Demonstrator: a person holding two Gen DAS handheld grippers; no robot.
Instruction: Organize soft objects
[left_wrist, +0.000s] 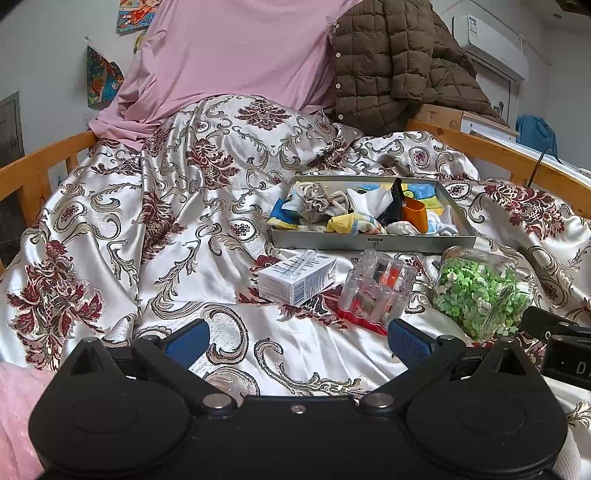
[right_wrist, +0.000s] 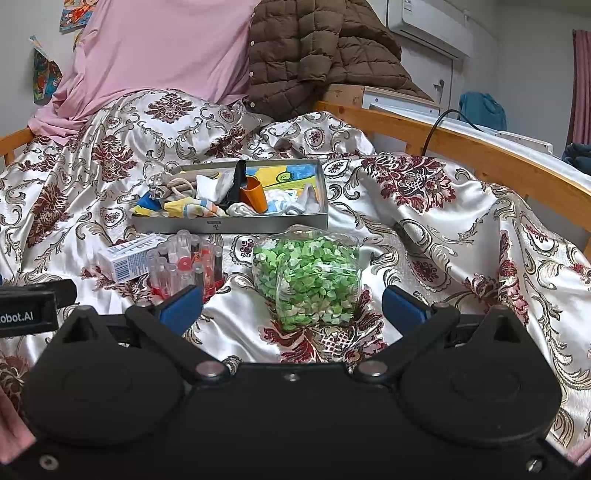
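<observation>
A grey metal tray (left_wrist: 373, 243) (right_wrist: 229, 224) rests on the bed and holds a heap of small socks (left_wrist: 354, 221) (right_wrist: 199, 210), a grey scrunchie (left_wrist: 316, 201) (right_wrist: 159, 188) and an orange cup-like piece (left_wrist: 415, 216) (right_wrist: 255, 197). My left gripper (left_wrist: 297, 341) is open above the satin bedspread, in front of the tray, with nothing between its blue pads. My right gripper (right_wrist: 291, 304) is open too, its fingers standing either side of a clear jar of green bits (right_wrist: 308, 275) (left_wrist: 482, 291) without touching it.
A white carton (left_wrist: 295, 277) (right_wrist: 127, 258) and a clear case of small bottles (left_wrist: 376, 288) (right_wrist: 184, 264) lie before the tray. A pink sheet (left_wrist: 229, 55) and brown quilted jacket (left_wrist: 399, 62) pile at the headboard. Wooden rails (right_wrist: 480, 155) edge the bed.
</observation>
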